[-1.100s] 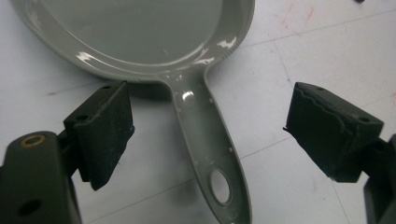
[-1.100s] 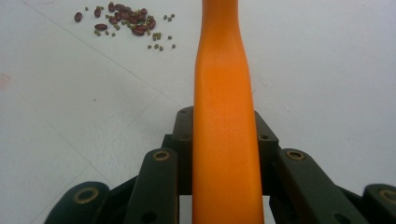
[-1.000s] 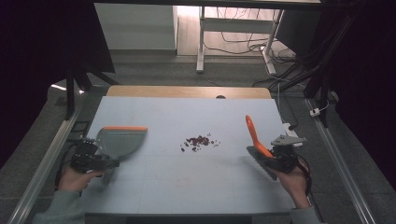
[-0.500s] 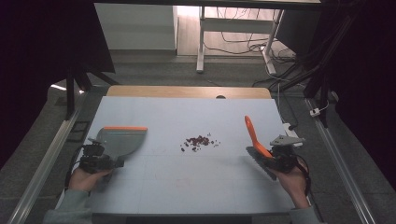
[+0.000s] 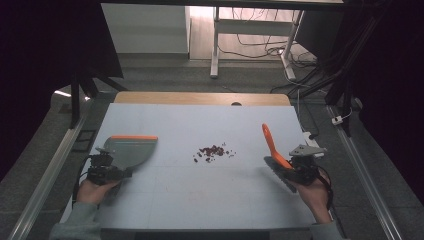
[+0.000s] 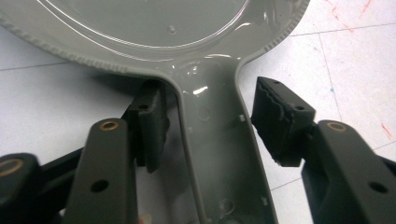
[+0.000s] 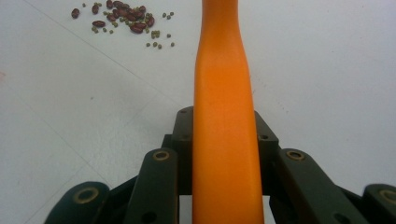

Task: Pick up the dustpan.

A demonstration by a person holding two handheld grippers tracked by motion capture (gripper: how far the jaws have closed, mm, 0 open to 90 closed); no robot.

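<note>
Your left tool [image 6: 205, 135] has slid back, now released astride the dustpan [image 5: 131, 150] handle; your right tool [image 7: 224, 140] grasps the brush [image 5: 271, 145].

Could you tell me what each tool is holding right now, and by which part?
Right tool grips the orange brush by its handle. Left tool is open astride the grey dustpan handle, not gripping.

A dustpan [image 5: 131, 150] lay at the table's [image 5: 200, 115] left, scattered beans [image 5: 212, 151] at centre, a brush [image 5: 272, 145] right

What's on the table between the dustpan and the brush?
In the high view, only a small pile of beans lies between dustpan and brush; otherwise bare table.
</note>
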